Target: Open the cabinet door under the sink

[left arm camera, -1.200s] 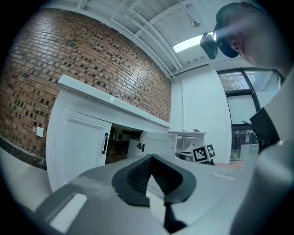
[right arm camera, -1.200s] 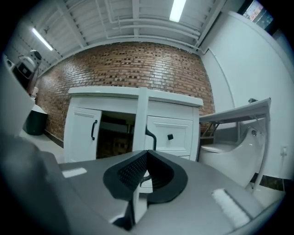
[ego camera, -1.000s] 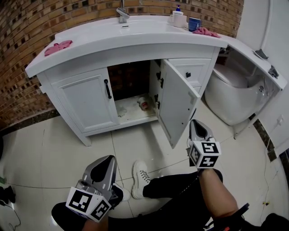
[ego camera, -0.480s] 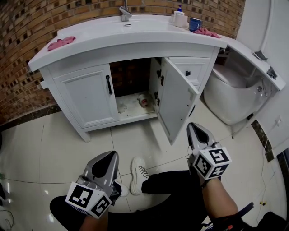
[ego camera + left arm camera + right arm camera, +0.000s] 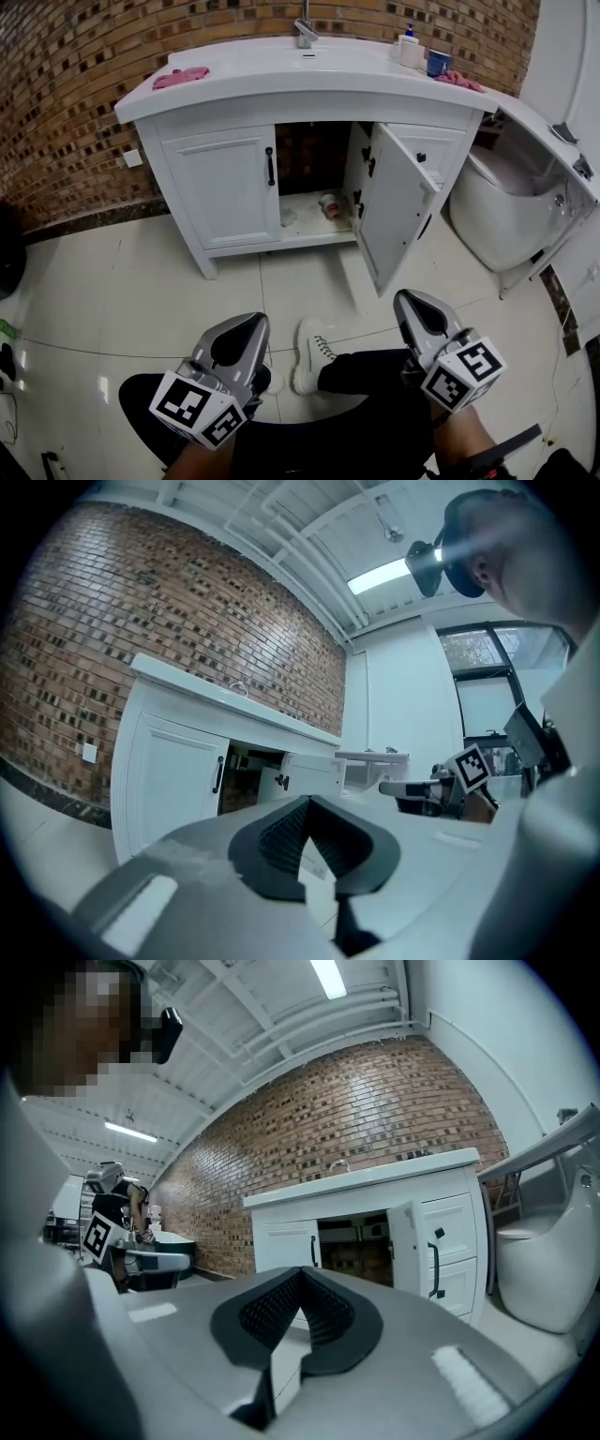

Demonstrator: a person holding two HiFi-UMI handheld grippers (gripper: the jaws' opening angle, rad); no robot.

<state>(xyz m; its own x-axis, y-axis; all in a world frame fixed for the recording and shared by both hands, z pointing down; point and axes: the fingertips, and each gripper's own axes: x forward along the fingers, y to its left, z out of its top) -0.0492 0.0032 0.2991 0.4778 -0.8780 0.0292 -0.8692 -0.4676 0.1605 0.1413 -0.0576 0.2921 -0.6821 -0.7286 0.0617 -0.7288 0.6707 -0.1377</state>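
Room: brick wall [image 5: 75, 94] behind the cabinet [image 5: 225, 192].
Door: door [image 5: 398, 220] stands open (job looks done).
Tongs: my left tongs [image 5: 236, 339] and right tongs [image 5: 424, 317] closed, empty, held clear; nothing left to pull.

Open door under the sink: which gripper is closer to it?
Right. The right gripper sits just in front of the open door, apart from it. The left gripper is farther away, off to the left, in front of the shut door.
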